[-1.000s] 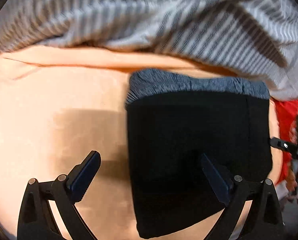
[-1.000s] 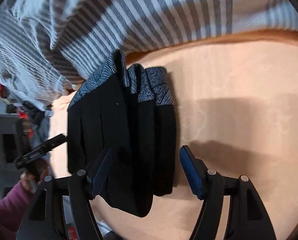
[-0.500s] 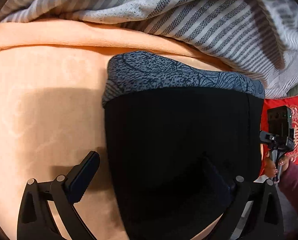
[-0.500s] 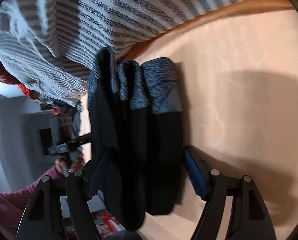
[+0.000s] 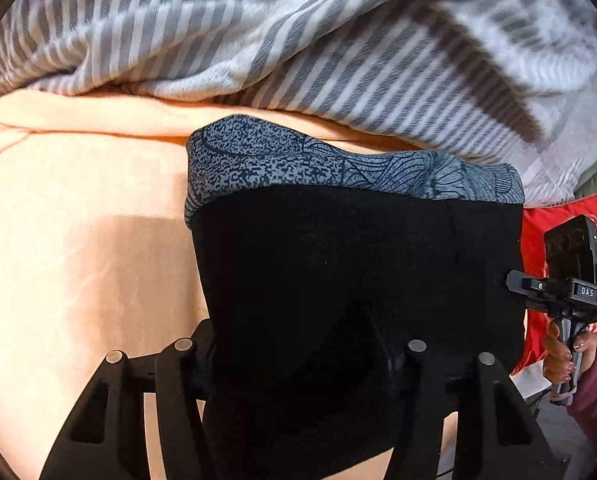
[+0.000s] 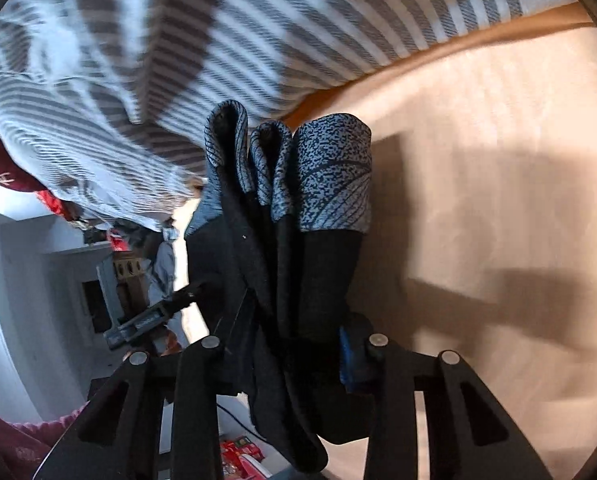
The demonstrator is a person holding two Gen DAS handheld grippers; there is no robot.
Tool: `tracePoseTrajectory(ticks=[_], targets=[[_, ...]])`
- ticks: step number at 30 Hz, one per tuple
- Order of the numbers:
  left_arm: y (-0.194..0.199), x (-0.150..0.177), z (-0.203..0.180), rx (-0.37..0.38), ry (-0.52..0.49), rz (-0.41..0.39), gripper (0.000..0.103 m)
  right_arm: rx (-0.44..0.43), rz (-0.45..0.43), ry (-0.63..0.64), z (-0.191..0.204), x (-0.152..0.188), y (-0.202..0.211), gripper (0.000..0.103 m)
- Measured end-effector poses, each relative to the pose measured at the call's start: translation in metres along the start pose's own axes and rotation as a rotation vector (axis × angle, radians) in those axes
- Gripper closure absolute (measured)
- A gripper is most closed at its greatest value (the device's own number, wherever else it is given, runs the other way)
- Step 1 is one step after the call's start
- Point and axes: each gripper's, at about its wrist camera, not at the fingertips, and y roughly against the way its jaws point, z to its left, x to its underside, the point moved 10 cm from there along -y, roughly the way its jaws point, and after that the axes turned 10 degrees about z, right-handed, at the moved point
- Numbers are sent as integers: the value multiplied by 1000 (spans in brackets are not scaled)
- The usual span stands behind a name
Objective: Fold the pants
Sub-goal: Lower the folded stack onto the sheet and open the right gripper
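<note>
**Carrying the folded leggings as one bundle**

Both grippers are clamped on the black leggings (image 5: 358, 280): the left gripper (image 5: 298, 360) pinches the flat face, the right gripper (image 6: 282, 354) bites the stacked layers edge-on. The patterned grey waistband (image 6: 330, 176) points away from both, toward the striped blanket (image 5: 298, 40). I judge the fold nearly done. Move both hands together, keep the layers aligned, and lower them flat onto the peach sheet (image 6: 498, 160).

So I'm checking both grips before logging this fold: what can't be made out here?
- Left wrist view: the left hand-held gripper fingertips, buried behind the folded black pants with blue-grey patterned waistband.
- Right wrist view: the right hand-held gripper left fingertip, covered by pants layers; the pants' lower end runs behind the gripper.
- Both views: the grey-and-white striped blanket is motion-blurred.
</note>
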Motion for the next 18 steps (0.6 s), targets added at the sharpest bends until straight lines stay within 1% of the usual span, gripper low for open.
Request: tracePoseTrajectory(ticks=[4,7,12,16,18], targets=[[15,17,-12,0,-19,-10,44,-11,-2,20,14,19,5,67],[25,31,-15,3,-24,-6,44,-20,-10,11,15,35,12,67],[11,65,-40,-6,-36,19,44,-22,-22,-14,9,69,28,67],[-5,83,-49,9,-13,46,44,-10,-17,-43,-6,94,26,67],[-17,91,-51,-9,-6,57,44,-2,-15,-62,-14,102,22,67]])
